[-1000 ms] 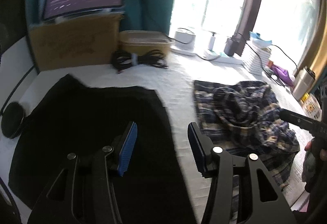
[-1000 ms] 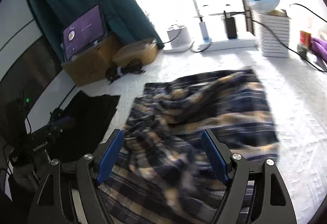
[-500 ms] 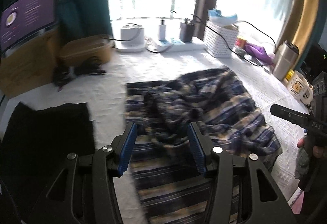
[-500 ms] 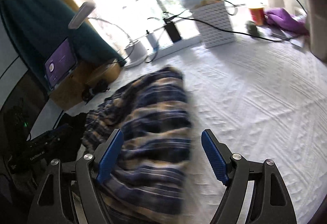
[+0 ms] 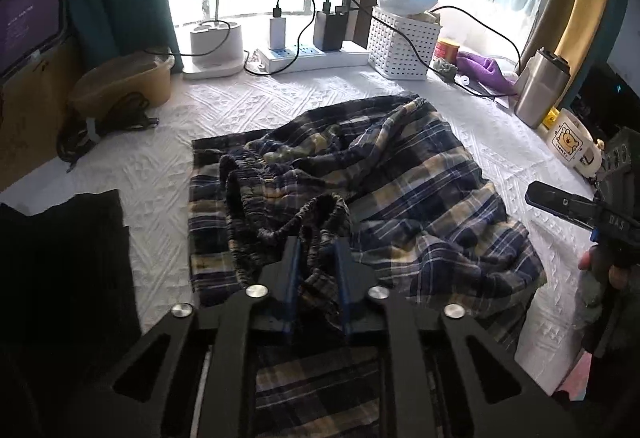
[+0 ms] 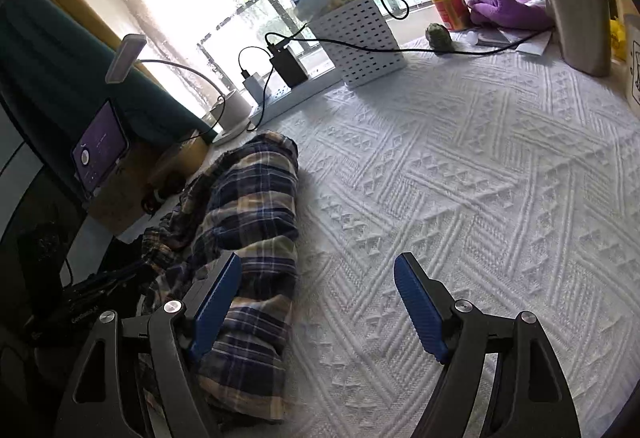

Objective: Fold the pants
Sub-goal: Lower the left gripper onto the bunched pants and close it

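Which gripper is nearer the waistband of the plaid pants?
Left. The left gripper is closing on the waistband; the right gripper stands open at the pants' far edge.

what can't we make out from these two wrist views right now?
- Left wrist view: whether the left gripper, jaws closing, presses the plaid pants waistband; fingers and folds hide the contact.
- Left wrist view: the black garment is cut off by the left edge.
- Right wrist view: the pants' near end is hidden behind the open right gripper.
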Motion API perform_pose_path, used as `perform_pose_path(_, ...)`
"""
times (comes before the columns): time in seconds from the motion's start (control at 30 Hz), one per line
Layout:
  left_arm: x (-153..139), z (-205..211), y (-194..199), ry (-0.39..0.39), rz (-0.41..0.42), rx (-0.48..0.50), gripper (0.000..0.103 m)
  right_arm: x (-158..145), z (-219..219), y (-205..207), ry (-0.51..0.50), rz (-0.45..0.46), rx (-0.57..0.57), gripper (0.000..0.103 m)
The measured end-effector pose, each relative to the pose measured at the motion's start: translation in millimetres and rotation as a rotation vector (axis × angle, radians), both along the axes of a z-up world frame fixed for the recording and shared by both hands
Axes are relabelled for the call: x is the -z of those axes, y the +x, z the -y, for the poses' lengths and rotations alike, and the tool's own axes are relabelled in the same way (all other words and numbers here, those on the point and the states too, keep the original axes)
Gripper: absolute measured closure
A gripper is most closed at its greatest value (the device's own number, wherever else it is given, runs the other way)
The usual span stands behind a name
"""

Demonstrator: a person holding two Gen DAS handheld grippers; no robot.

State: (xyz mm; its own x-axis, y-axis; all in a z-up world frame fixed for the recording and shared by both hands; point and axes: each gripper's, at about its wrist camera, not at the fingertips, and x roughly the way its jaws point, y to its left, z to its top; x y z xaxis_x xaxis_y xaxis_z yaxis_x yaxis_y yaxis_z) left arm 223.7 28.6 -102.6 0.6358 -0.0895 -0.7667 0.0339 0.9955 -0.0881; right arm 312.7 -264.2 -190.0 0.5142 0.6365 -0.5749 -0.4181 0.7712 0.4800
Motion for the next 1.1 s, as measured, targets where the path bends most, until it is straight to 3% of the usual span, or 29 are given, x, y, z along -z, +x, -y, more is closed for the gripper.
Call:
perform_pose_path(0.27, -4.2, -15.3, -28.4, -0.020, 0.004, -0.039, 0.093, -3.7, -15.8, -8.6, -0.024, 0.013, -0.032, 0.023)
perform_pose_path(0.63, 29.4, -46.5, -58.2, -0.042, -0.122, -0.157, 0.100, -1.4, -31.1, -17.1, -0.058, 0.005, -0.055, 0.023)
perform_pose_path(0.7, 21.1, -55.8, -63.4, -0.110, -0.105, -0.170, 0.099, -2.5, -31.8, -18.4, -0.062, 0.010, -0.055, 0.023)
perform_pose_path(0.8, 0.9, -60.1, -65.9, -0.131, -0.039, -0.176, 0.099, -4.6, -32.3, -19.2, -0.068, 0.018, -0.055, 0.023)
perform_pose_path(0.87, -10.6, -57.6, -61.5, -0.145, 0.003, -0.154, 0.091, -7.1, -34.0, -19.6, -0.072, 0.026, -0.056, 0.023)
perform_pose_path(0.93, -14.7, -52.8, -52.3, -0.162, 0.022, -0.123, 0.051, -9.6, -35.9, -21.2, -0.075, 0.032, -0.060, 0.023)
perform_pose_path(0.97, -12.8, -49.4, -46.5, -0.165, 0.021, -0.107, 0.046, -10.4, -36.6, -21.8, -0.077, 0.036, -0.062, 0.023)
perform_pose_path(1.1, 1.9, -41.9, -31.7, -0.149, 0.013, -0.130, 0.045, -11.0, -35.3, -26.5, -0.086, 0.041, -0.060, 0.023)
